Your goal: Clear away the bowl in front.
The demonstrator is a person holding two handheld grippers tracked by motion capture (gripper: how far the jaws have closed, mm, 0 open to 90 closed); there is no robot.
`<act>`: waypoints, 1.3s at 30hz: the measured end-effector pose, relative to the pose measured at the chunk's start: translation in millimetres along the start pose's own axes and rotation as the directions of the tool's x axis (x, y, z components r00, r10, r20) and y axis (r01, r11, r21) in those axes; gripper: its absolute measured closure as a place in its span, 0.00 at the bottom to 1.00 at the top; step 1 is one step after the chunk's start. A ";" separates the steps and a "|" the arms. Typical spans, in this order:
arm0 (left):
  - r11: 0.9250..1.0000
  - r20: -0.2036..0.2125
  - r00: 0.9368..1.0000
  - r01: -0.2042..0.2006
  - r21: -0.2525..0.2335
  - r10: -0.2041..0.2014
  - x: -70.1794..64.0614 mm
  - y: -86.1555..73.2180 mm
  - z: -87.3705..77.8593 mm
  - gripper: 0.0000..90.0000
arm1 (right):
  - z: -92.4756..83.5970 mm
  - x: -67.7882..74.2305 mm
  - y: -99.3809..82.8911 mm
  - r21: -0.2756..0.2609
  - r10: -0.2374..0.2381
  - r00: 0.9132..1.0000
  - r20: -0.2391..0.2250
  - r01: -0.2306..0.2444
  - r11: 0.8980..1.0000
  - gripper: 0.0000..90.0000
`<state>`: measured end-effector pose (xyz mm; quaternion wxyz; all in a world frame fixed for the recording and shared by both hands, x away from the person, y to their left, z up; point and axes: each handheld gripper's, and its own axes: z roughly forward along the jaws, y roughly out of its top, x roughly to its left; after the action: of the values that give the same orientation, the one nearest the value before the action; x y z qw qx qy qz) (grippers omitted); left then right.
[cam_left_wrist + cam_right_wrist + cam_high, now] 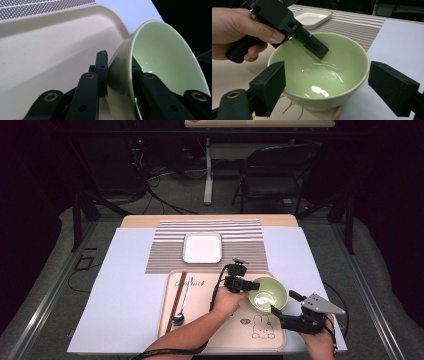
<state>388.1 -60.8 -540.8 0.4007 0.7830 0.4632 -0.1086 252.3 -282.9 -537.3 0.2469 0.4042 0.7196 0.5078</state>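
Observation:
A pale green bowl [267, 292] stands at the right edge of a beige tray [220, 332]. My left gripper [248, 285] is shut on the bowl's left rim. One finger [314, 46] lies inside the bowl [324, 75] and the other is pressed against the outer wall [117, 75]. In the left gripper view, my left gripper [118, 62] straddles that wall. My right gripper [280, 312] stands open at the bowl's near right side. In the right gripper view, my right gripper [329, 77] has its pads wide apart on either side of the bowl, touching nothing.
A spoon [180, 312] and chopsticks [176, 297] lie on the tray's left side. Behind the tray, a white rectangular dish [202, 247] sits on a striped mat [165, 250]. A white sheet [125, 295] covers the table. A folding chair [280, 165] stands beyond the far edge.

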 end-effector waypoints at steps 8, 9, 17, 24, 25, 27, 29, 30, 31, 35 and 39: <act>0.999 0.045 0.998 0.034 -0.003 -0.034 4.7 0.0 -0.4 0.82 | -0.6 0.8 0.6 -0.005 -0.007 1.000 0.000 0.007 1.000 0.16; 0.999 0.052 0.998 0.039 -0.004 -0.039 5.0 -0.1 -0.6 0.79 | -0.7 0.6 0.6 -0.005 -0.006 1.000 0.001 0.006 1.000 0.16; 0.999 0.073 0.997 0.030 -0.016 -0.029 3.8 0.8 -7.4 0.65 | -0.8 -0.1 0.4 -0.006 -0.004 1.000 0.004 0.004 1.000 0.16; 0.999 0.037 0.999 0.024 -0.042 -0.022 8.5 4.1 -21.6 0.56 | -1.6 -0.3 0.5 -0.008 -0.002 1.000 0.007 0.002 1.000 0.16; 0.999 0.029 0.999 0.022 -0.047 -0.021 10.0 4.9 -24.1 0.55 | -1.7 -0.3 0.6 -0.008 0.000 1.000 0.008 0.000 1.000 0.16; 0.998 0.014 1.000 0.021 -0.065 -0.021 12.8 6.3 -28.9 0.53 | -1.6 -0.4 0.5 -0.009 0.000 1.000 0.009 0.000 1.000 0.16; 0.996 0.015 1.000 0.028 -0.085 -0.026 16.5 7.9 -34.9 0.48 | -1.7 -0.6 0.5 -0.008 -0.001 1.000 0.009 0.001 1.000 0.16; 0.995 0.012 0.999 0.031 -0.097 -0.030 17.9 8.9 -38.0 0.47 | -1.8 -0.6 0.5 -0.008 -0.001 1.000 0.009 0.001 1.000 0.16; 0.994 -0.012 1.000 0.027 -0.105 -0.029 18.5 10.1 -41.0 0.46 | -1.8 -0.6 0.5 -0.008 0.000 1.000 0.009 0.000 1.000 0.16; 0.990 -0.057 0.998 0.023 -0.141 -0.032 22.7 15.2 -53.7 0.45 | -2.0 -0.6 0.6 -0.009 -0.002 1.000 0.009 0.002 1.000 0.16; 0.984 -0.109 0.994 -0.043 -0.172 0.024 26.6 17.5 -62.6 0.45 | -2.2 -0.7 0.6 -0.010 -0.001 1.000 0.010 0.001 1.000 0.16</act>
<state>404.3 -2.6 -505.0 0.4439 0.7575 0.4784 -0.0190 251.2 -284.5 -536.0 0.2529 0.4052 0.7159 0.5093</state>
